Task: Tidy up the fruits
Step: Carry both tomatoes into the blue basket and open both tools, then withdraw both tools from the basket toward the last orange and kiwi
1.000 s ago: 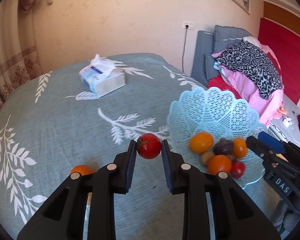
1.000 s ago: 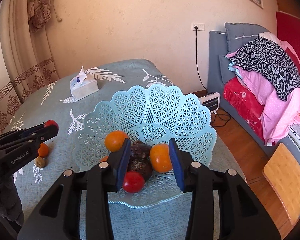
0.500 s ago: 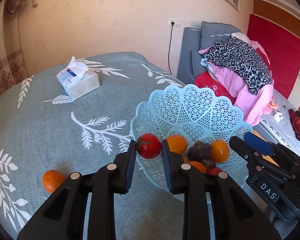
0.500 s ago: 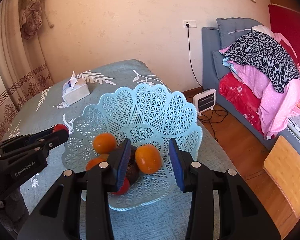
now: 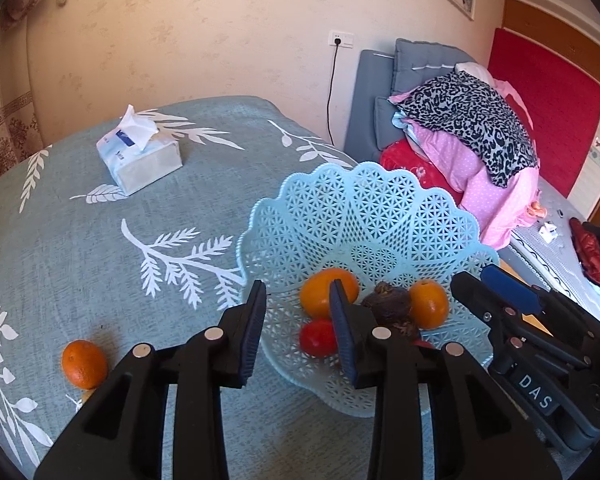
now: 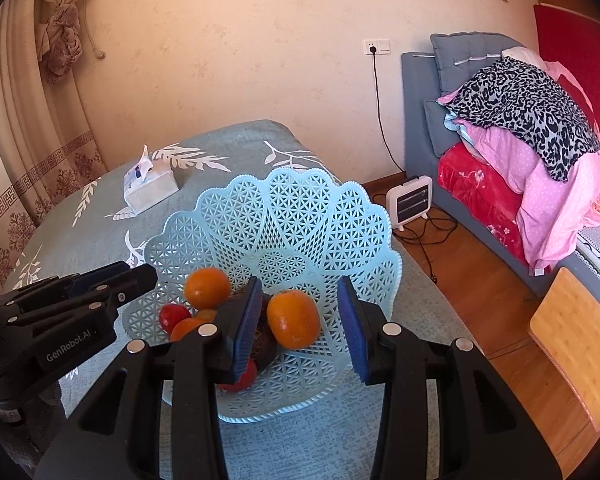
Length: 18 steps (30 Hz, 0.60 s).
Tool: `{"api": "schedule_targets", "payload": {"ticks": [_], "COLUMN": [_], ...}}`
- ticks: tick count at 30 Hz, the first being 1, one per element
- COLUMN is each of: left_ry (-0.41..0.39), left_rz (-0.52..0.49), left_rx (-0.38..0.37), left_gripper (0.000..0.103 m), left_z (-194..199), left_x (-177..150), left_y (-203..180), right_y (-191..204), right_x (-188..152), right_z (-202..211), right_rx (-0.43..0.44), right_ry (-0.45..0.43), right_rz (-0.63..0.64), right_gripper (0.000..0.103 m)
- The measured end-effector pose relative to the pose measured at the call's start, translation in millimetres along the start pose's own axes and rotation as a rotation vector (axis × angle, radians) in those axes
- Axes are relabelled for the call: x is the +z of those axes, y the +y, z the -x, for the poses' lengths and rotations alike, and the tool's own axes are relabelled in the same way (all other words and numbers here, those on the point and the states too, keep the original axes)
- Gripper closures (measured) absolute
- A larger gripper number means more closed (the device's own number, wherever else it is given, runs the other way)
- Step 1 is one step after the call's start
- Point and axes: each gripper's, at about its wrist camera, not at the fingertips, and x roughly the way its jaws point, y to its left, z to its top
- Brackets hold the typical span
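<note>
My left gripper hangs over the near left rim of the pale blue lattice basket. Its jaws are opening and nothing is between the pads. A red tomato lies free in the basket below them, beside two oranges and a dark fruit. One more orange sits on the tablecloth at the left. My right gripper hovers open over the basket, above an orange, touching no fruit. The left gripper also shows at the basket's left side.
A tissue box stands at the back of the teal leaf-print tablecloth. Right of the table are a bed piled with clothes, a small white heater with its cable on the wooden floor, and a wooden board.
My left gripper carried the tomato rightward over the basket's rim, then its jaws parted and the tomato dropped among the fruit. The right gripper stayed open over the basket.
</note>
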Motion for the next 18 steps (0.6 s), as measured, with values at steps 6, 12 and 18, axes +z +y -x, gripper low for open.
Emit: {"api": "schedule_targets", "payload": {"ticks": [6, 12, 18], "left_ry": [-0.019, -0.010, -0.005], "left_rz": [0.026, 0.059, 0.084], "left_rx": [0.032, 0.057, 0.071], "left_gripper": [0.047, 0.047, 0.047], "left_z": [7.3, 9.6, 15.3], "left_x": [-0.3, -2.5, -6.3], "left_y": [11.0, 25.3, 38.9], "right_y": [1.8, 5.9, 10.9], "right_x": [-0.1, -0.7, -0.6], "right_z": [1.3, 3.1, 5.6], "right_rx": [0.003, 0.006, 0.016], "right_ry": [-0.002, -0.011, -0.016], "right_rz": [0.002, 0.008, 0.016], "right_gripper": [0.062, 0.056, 0.056]}}
